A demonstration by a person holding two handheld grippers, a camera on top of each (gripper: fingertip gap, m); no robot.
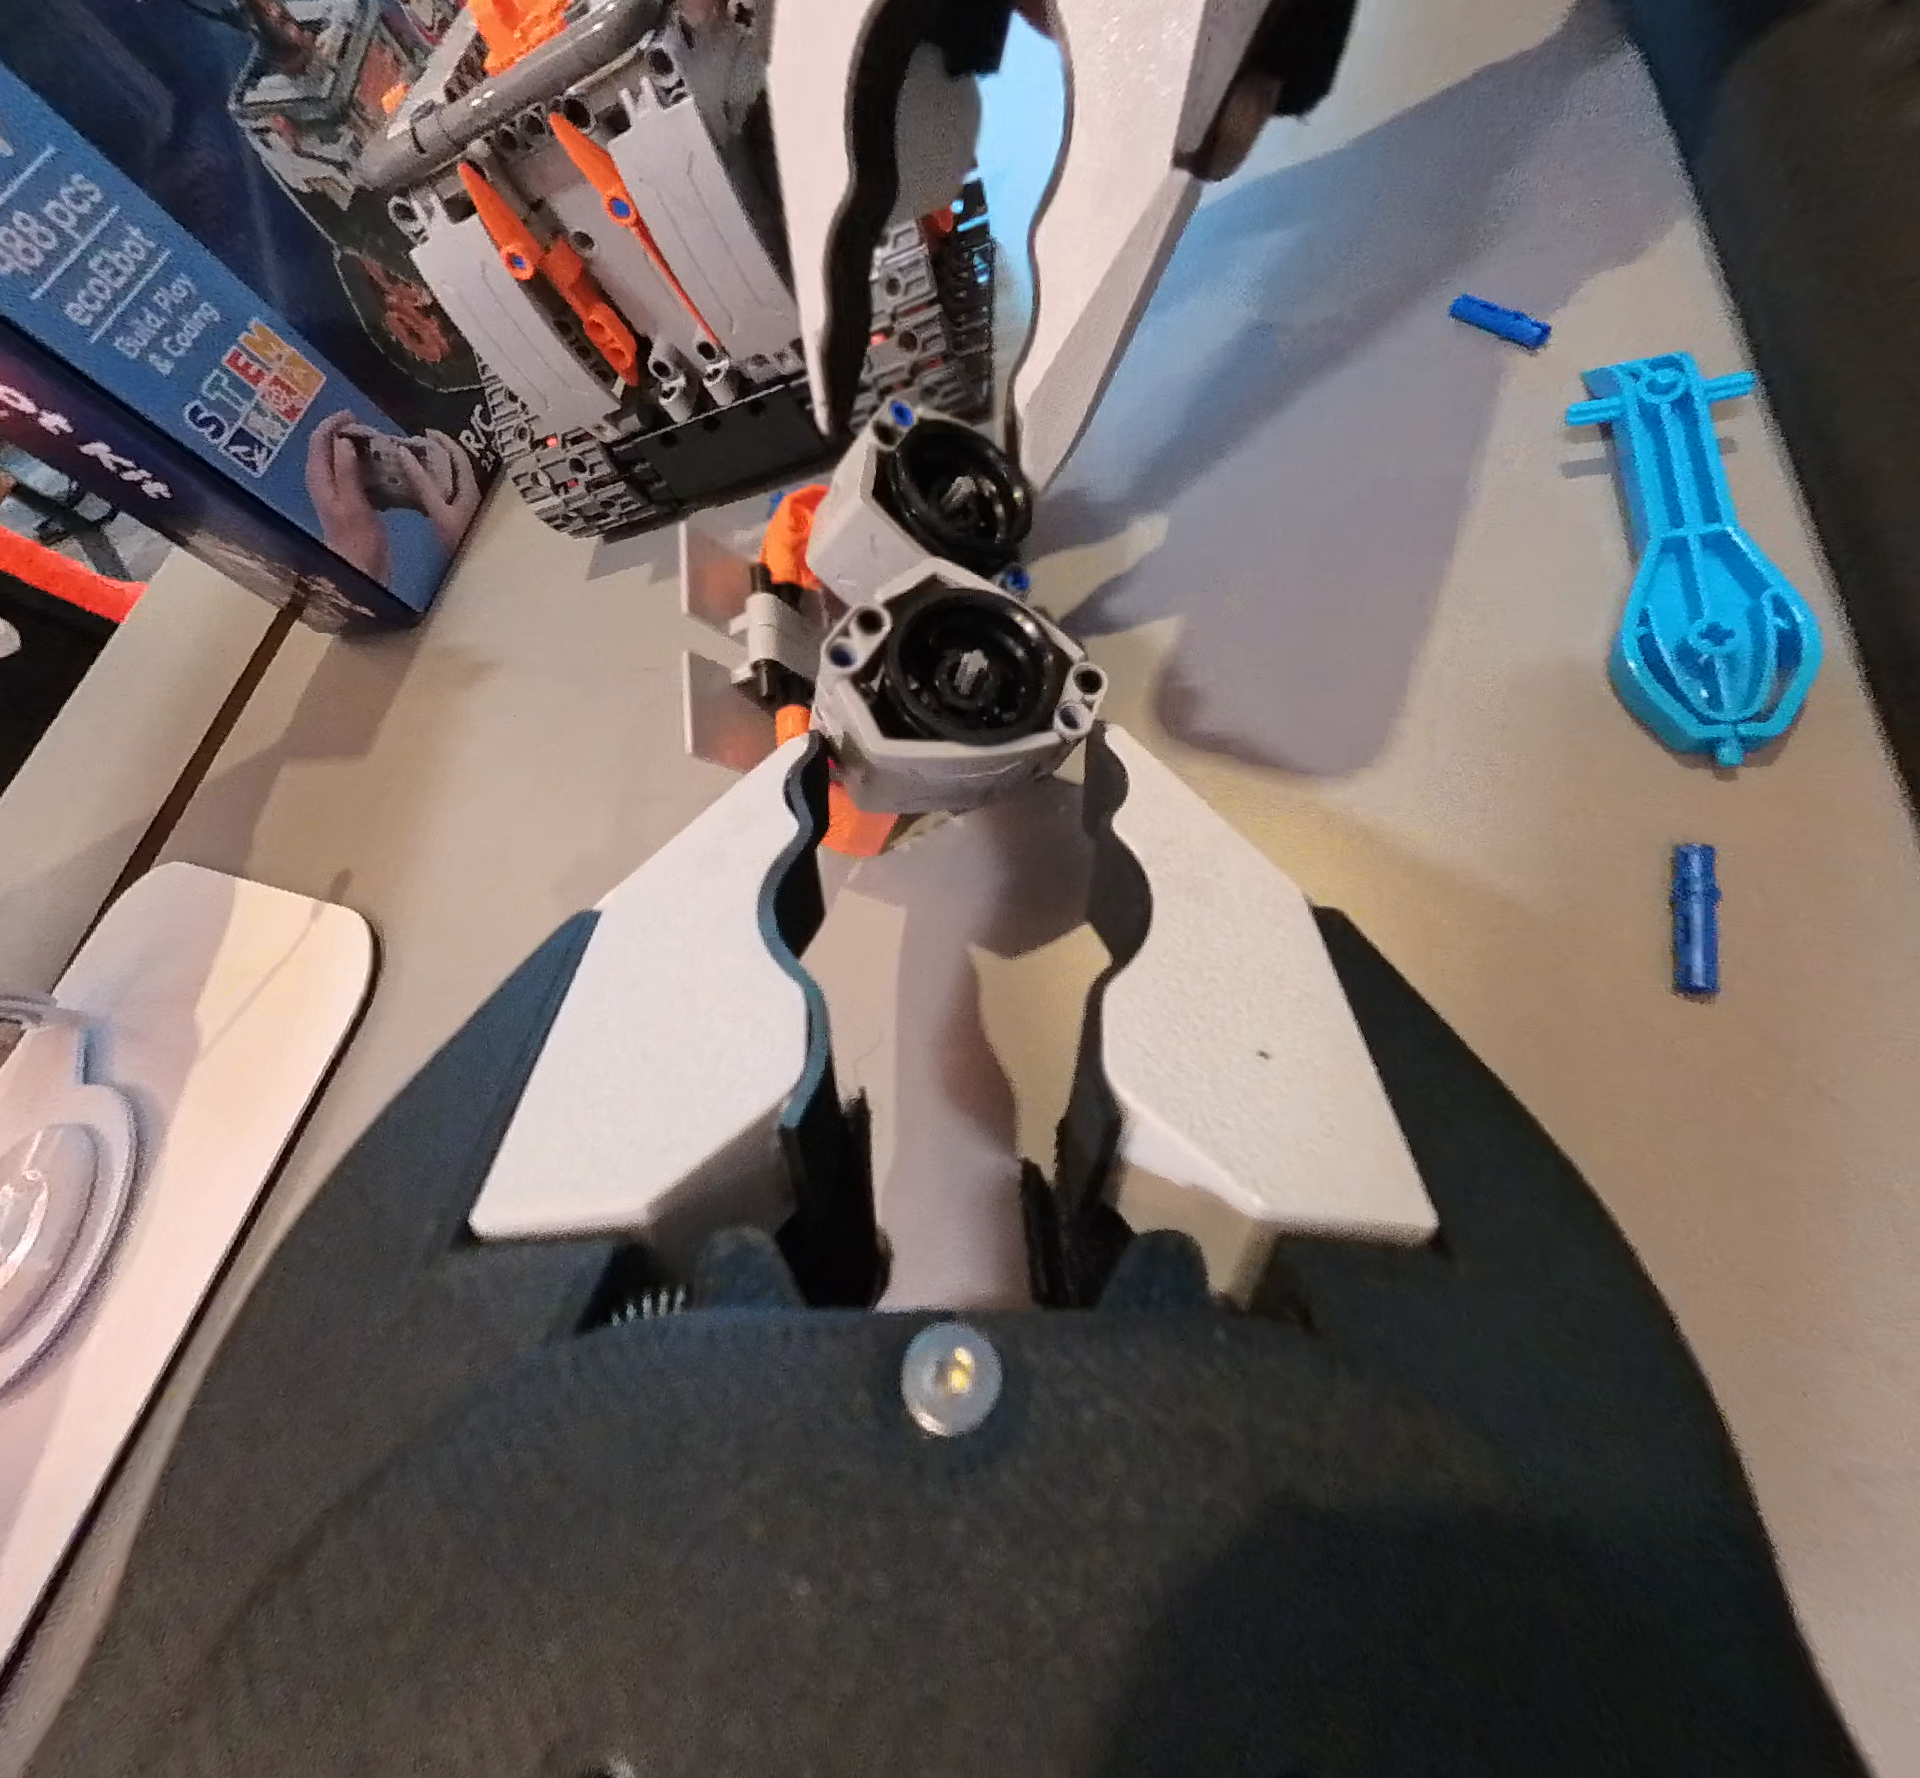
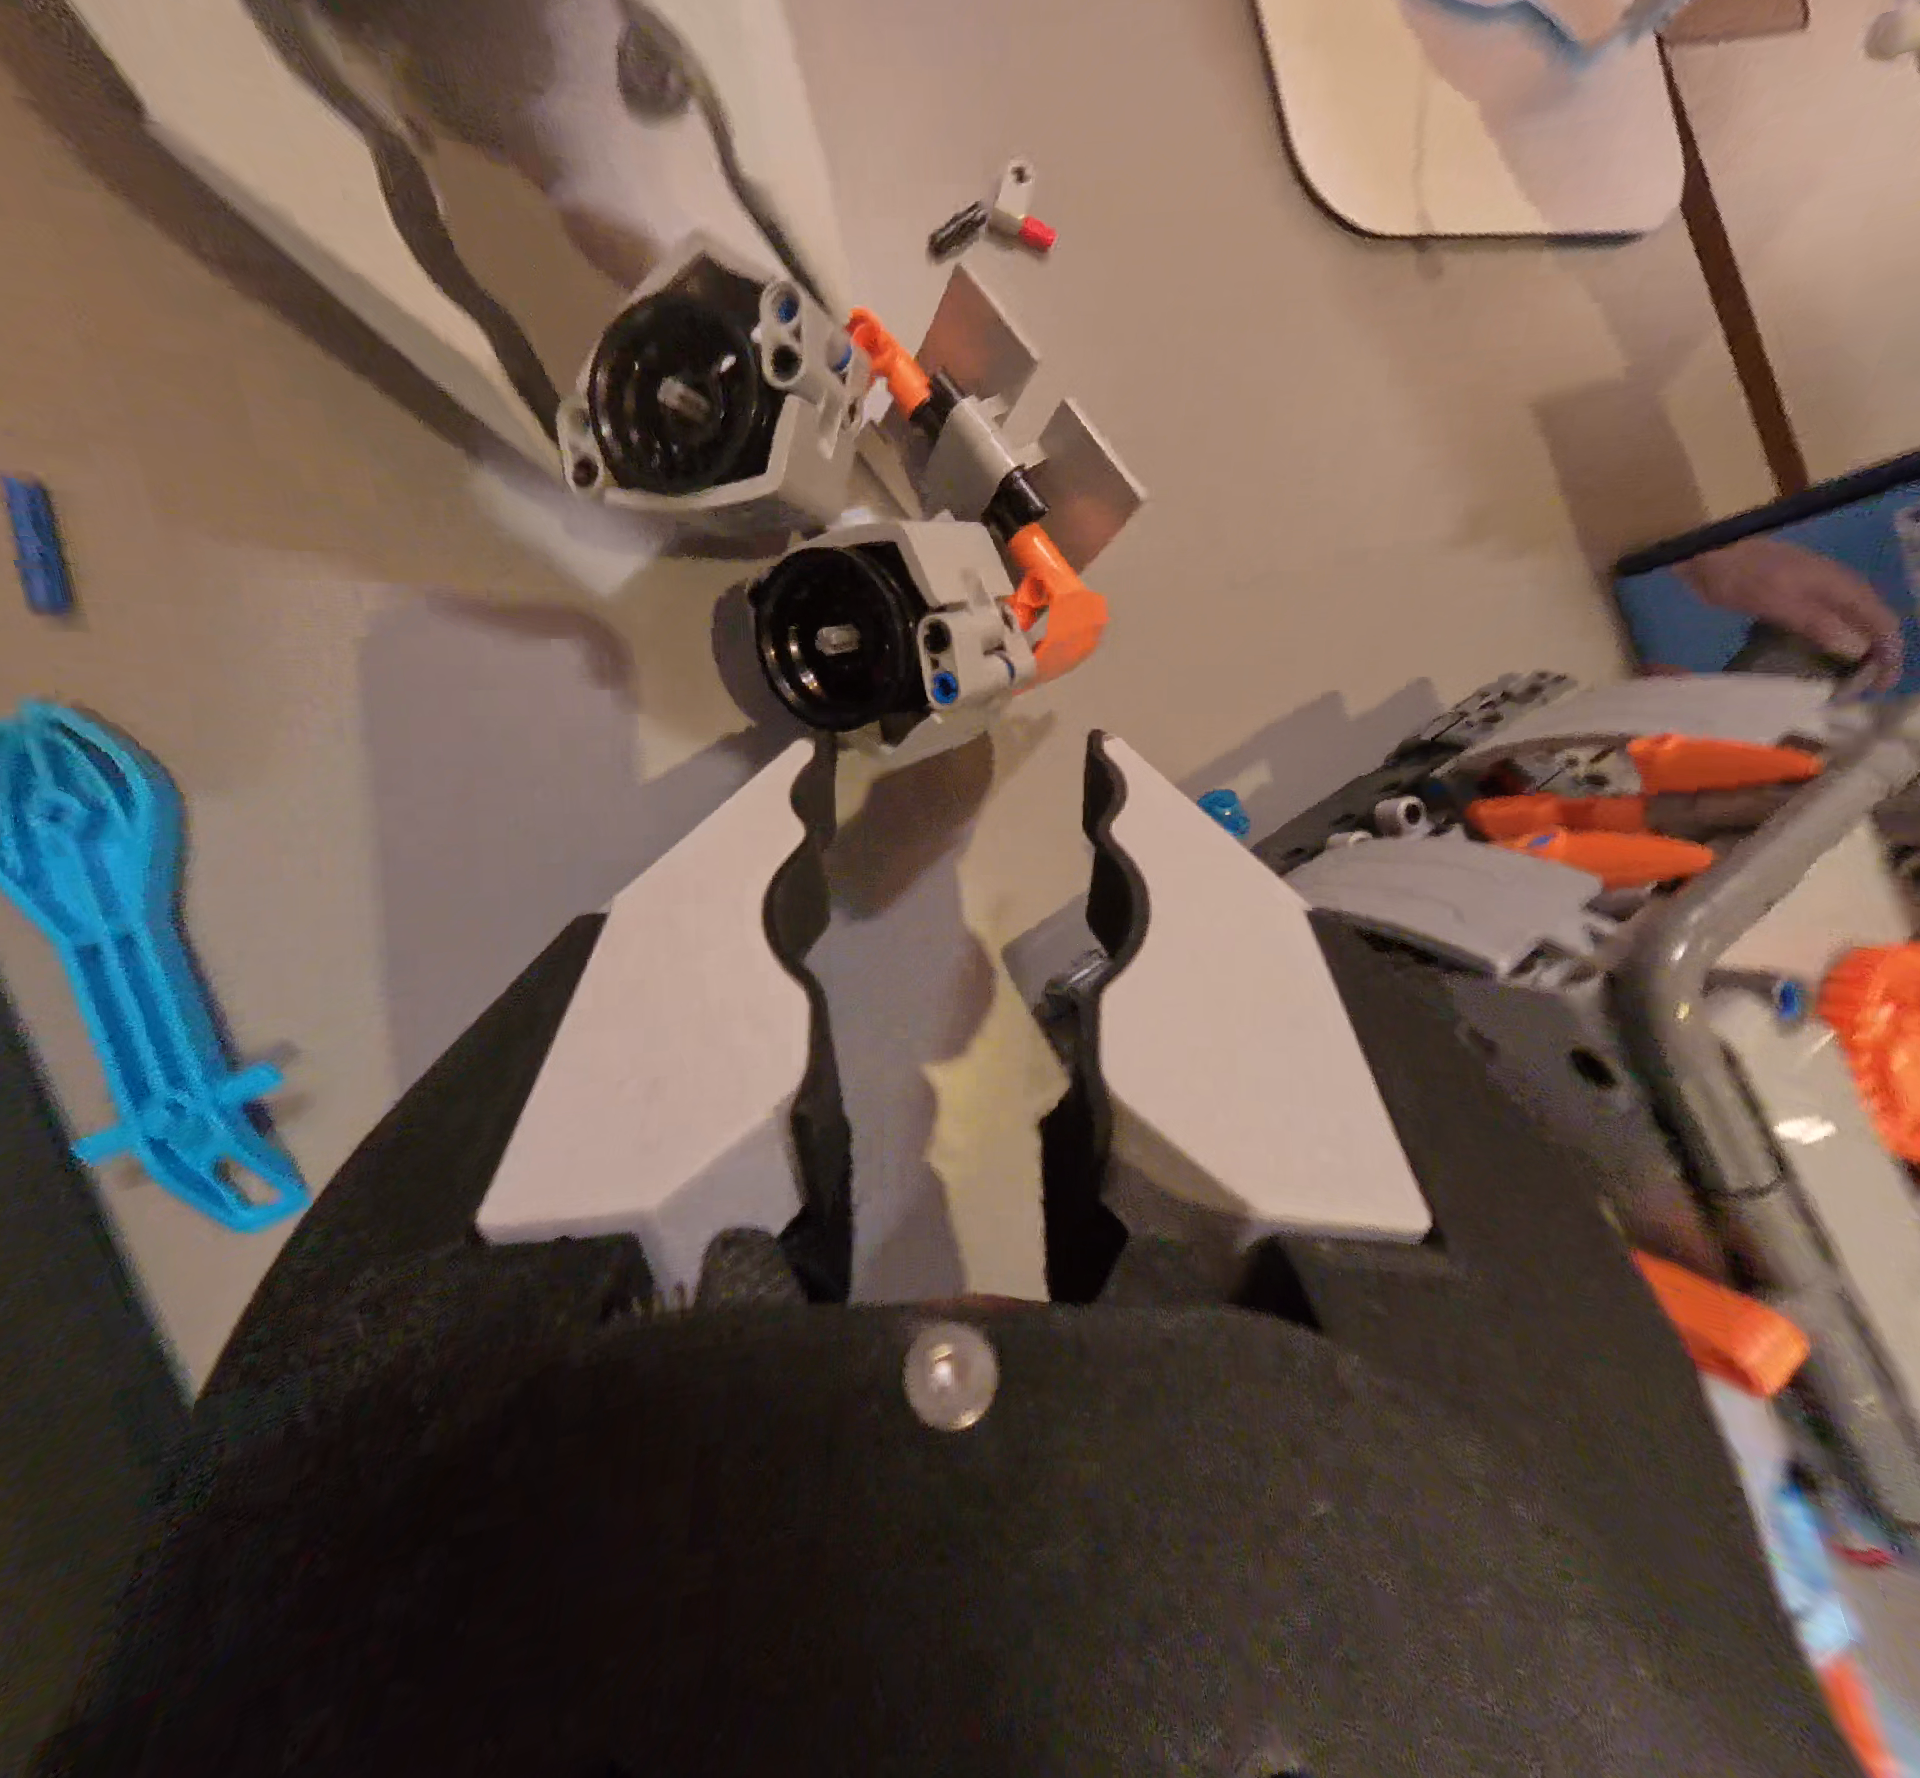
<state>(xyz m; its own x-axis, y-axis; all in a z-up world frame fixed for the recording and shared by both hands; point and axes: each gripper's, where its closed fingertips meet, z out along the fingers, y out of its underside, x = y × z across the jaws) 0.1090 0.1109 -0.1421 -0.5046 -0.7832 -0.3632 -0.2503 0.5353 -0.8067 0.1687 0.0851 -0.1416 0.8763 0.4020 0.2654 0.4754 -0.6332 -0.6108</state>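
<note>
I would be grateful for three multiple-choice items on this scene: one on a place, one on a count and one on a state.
1. The left claw's tips sit:
A. on either side of a grey motor block
B. over bare table, far from any part
C. inside a box

2. How many black round faces show on the joined motor assembly?
A. one
B. two
C. four

3. The right claw's jaws are:
A. pressed together
B. clamped on an orange pin
C. apart, with nothing between them

Key:
1 A, because the block fills the space between the tips.
2 B, because one face lies beside the other.
3 C, because the table shows through the gap.
</note>
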